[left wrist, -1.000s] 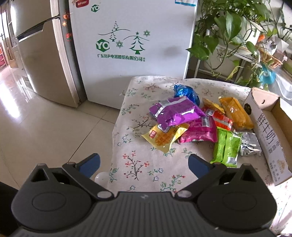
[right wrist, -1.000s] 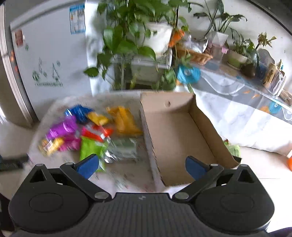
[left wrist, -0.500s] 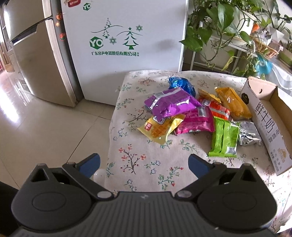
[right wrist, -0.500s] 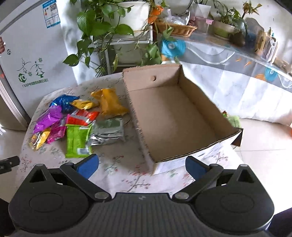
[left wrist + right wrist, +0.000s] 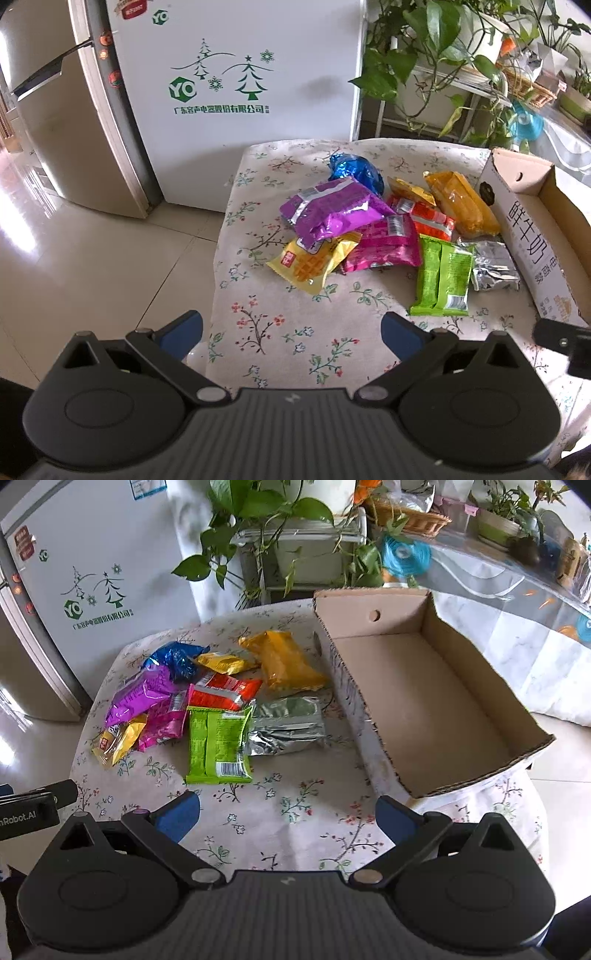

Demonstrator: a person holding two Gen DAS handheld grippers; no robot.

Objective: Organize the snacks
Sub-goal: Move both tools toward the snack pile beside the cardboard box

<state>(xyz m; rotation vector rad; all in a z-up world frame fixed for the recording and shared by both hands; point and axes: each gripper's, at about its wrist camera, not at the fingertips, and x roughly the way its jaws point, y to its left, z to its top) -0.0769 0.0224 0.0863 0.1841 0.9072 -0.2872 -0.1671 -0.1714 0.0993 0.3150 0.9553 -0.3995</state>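
Since half a second ago both grippers have drawn nearer the snack pile, and each now shows at the edge of the other's view.

Snack pile: packets lie loose on the floral-cloth table (image 5: pixel 295 812), ahead of both sets of fingers. Nearest the right gripper (image 5: pixel 288 814) is the green packet (image 5: pixel 218 744), touching a silver packet (image 5: pixel 286 725) on its box side. Beyond them lie a red packet (image 5: pixel 225 692), an orange packet (image 5: pixel 282 661), a small yellow packet (image 5: pixel 221 662), a blue foil packet (image 5: pixel 175 657), a purple packet (image 5: pixel 142 696), a pink packet (image 5: pixel 166 722) and a yellow waffle packet (image 5: pixel 114 744).

Cardboard box (image 5: pixel 424 698): stands on the table just beside the silver packet, forward-right of the right fingers.

Fingers: the left gripper (image 5: pixel 291 328) is spread wide, grasping nothing, its blue pads (image 5: pixel 183 325) over the table's near edge. The right fingers are likewise released wide, touching nothing.

View differences: only the right wrist view shows the box interior, with no packets in it. The left wrist view shows the box's printed outer wall (image 5: pixel 532 247) and the purple packet (image 5: pixel 332 212) overlapping the waffle packet (image 5: pixel 310 260). A white refrigerator (image 5: pixel 240 92) stands beyond the table.
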